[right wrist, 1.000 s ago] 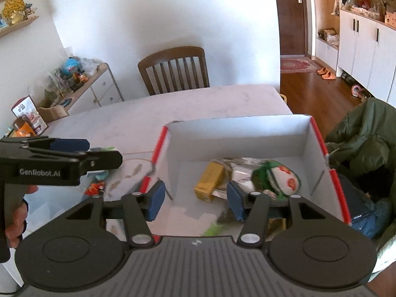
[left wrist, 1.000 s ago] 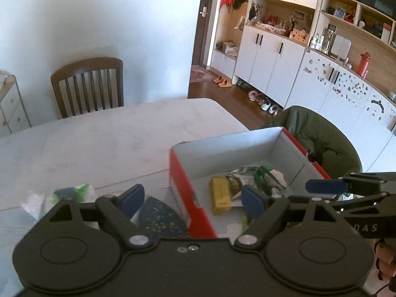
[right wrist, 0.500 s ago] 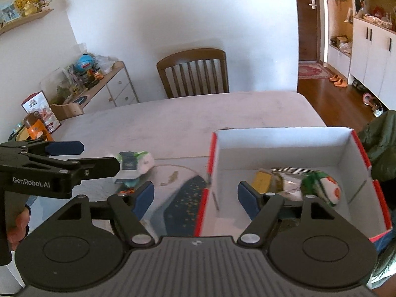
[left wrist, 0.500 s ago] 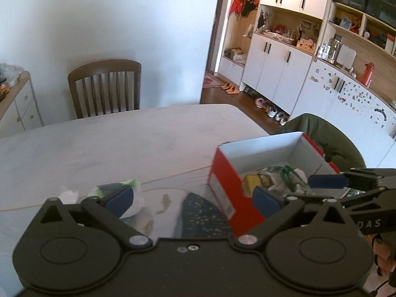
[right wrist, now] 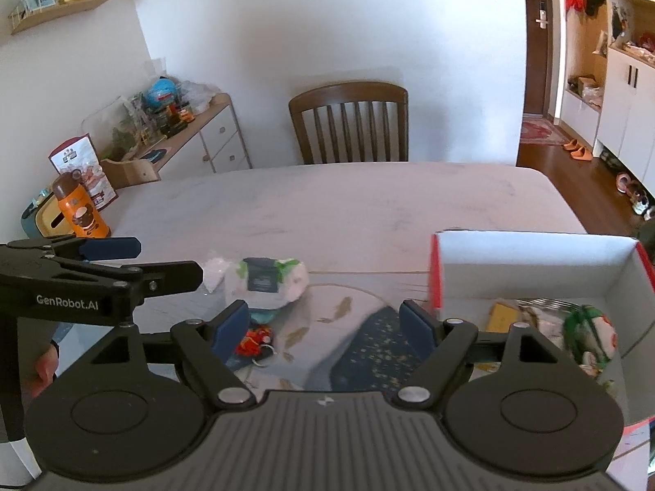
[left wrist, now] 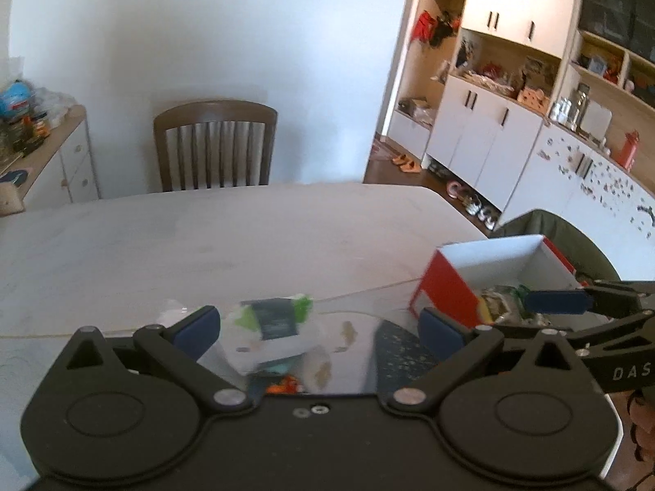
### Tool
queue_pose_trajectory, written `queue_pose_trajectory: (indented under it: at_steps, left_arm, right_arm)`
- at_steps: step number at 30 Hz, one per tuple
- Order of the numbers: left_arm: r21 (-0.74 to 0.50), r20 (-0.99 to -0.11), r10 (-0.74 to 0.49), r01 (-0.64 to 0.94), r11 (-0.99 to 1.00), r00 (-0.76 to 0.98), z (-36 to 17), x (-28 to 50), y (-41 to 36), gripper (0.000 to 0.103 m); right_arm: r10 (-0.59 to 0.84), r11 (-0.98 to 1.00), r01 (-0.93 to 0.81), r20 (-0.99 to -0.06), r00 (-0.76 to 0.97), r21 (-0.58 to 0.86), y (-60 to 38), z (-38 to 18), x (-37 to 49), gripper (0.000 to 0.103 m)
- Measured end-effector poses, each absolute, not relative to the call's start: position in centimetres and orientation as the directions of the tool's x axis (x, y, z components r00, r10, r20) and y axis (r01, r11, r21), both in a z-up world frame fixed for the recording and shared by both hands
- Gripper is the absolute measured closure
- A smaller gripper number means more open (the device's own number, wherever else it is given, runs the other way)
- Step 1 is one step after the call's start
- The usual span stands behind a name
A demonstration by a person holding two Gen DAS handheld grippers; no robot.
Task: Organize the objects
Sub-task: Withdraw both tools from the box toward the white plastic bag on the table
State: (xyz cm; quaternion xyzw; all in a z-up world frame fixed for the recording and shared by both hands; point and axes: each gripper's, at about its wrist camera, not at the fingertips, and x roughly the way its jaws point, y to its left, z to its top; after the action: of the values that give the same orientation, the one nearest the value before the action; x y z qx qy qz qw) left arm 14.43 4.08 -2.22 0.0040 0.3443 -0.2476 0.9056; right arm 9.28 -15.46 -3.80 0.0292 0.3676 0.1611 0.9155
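**Kid:** On the side of the left gripper (right wrist: 110, 264) I can read "GenRobot.AI". The right gripper (left wrist: 556, 311) has the letters "DAS", and the rest is cut off.

**Helper:** Good reading. What changed since a second ago?

**Kid:** Both cameras were over the red and white box (right wrist: 532, 270) then. Now they have swung to the left. The box sits at the right side, and the white and green packet (right wrist: 266, 282) is in the middle.

**Helper:** Where is the packet?

**Kid:** On the table (right wrist: 348, 204), just left of the box, not touching it. It lies right in front of the left gripper's blue fingertips (left wrist: 196, 325). Its label is too blurry to read.

**Helper:** Are the fingers holding anything?

**Kid:** No. Both grippers have their fingers spread wide, with nothing between them.

**Helper:** Count for me.

**Kid:** Two grippers. One box. One packet. One small red toy (right wrist: 256, 341) near it. One chair (right wrist: 350, 122) behind the table. One orange bottle (right wrist: 80, 210) at the left. Inside the box I see one yellow pack (right wrist: 501, 315) and one round green and white thing (right wrist: 589, 337).
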Motion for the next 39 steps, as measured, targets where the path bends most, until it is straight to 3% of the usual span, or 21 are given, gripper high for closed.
queue_pose_trajectory:
  at_steps: [14, 25, 39]
  left_arm:
    - [-0.268, -0.702, -0.433, 0.354, 0.896, 0.565, -7.3, 19.3, 11.3, 0.000]
    - [-0.232, -0.731, -0.401, 0.351, 0.907, 0.552, -11.1, 23.7, 12.5, 0.001]
    - [-0.142, -0.747, -0.364, 0.402, 0.904, 0.556, -15.0, 27.3, 11.6, 0.015]
  right_arm:
    - [0.286, 0.952, -0.278, -0.706, 0.648, 0.130, -10.0, -6.1, 12.8, 0.023]
    - [0.254, 0.949, -0.305, -0.752, 0.608, 0.075, -7.8, -9.0, 16.8, 0.023]
    - [0.222, 0.958, -0.276, -0.811, 0.542, 0.077, -6.6, -13.7, 21.9, 0.024]
